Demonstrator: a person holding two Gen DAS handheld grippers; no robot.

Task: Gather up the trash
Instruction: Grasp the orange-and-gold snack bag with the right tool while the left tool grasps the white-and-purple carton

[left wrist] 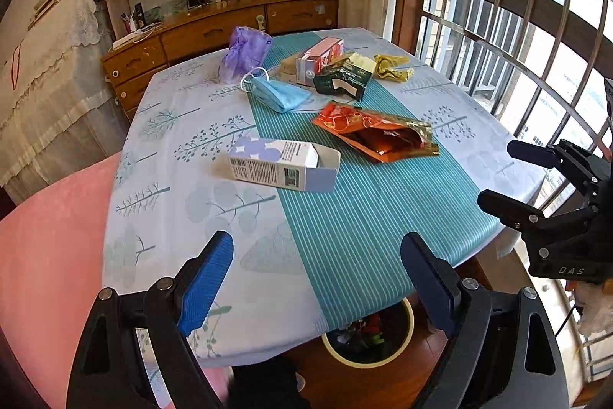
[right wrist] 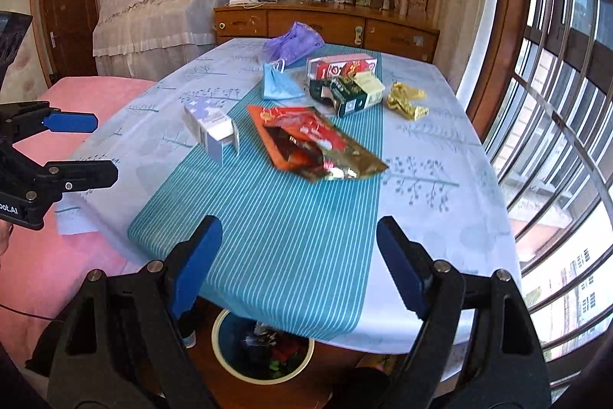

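Trash lies scattered on the table (left wrist: 383,236): a white carton (left wrist: 283,163) on its side nearest the near edge, an orange foil pouch (left wrist: 377,133) just beyond it, then a blue mask (left wrist: 279,94), a purple bag (left wrist: 243,54), a red box (left wrist: 320,58), a green box (left wrist: 343,79) and a gold wrapper (left wrist: 392,66). A bin (left wrist: 367,336) sits on the floor under the near edge. Likely faults: the limp mask or pouch slipping from a shallow pinch, the open carton crushing, or a drop missing the partly hidden bin. Left gripper (left wrist: 318,286) and right gripper (right wrist: 295,263) hang above the near edge, jaws wide apart, holding and touching nothing.
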